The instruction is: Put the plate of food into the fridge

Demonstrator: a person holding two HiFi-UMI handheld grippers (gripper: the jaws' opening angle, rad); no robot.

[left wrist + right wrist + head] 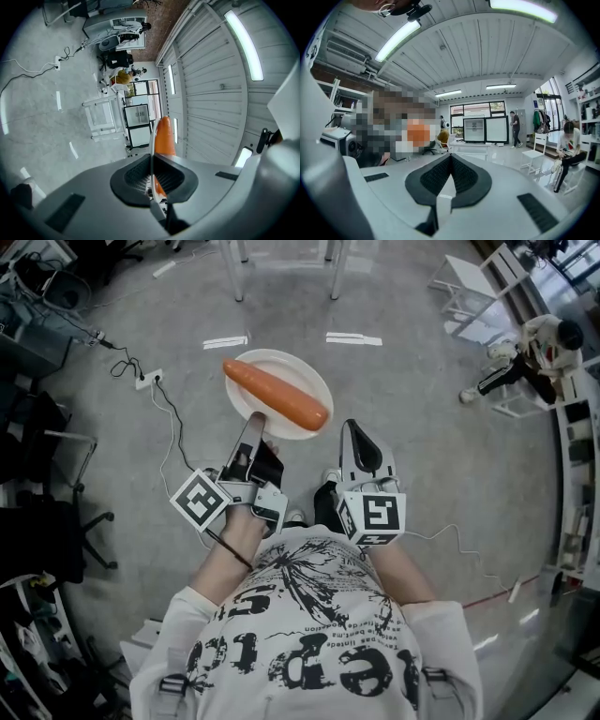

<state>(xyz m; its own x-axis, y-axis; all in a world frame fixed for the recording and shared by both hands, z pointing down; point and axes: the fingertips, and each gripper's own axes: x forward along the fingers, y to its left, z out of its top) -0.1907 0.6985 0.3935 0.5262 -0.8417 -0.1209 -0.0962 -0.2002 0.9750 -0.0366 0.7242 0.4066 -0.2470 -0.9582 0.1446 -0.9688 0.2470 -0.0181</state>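
Note:
A white plate (292,370) carries a long orange piece of food (277,393) and hangs above the grey floor in the head view. My left gripper (255,421) is shut on the plate's near rim. In the left gripper view the rim (152,138) runs edge-on between the pads, with the orange food (164,137) beyond it. My right gripper (350,427) stays just right of the plate, apart from it, and is shut on nothing. Past its closed jaws (450,157), the right gripper view shows a glass-door fridge (474,130) far across the room.
A power strip with cables (148,380) lies on the floor to the left, beside an office chair (66,457). White table legs (240,268) stand ahead. White chairs (466,285) and shelving line the right side. Near the fridge a person (515,128) stands; another (567,152) sits.

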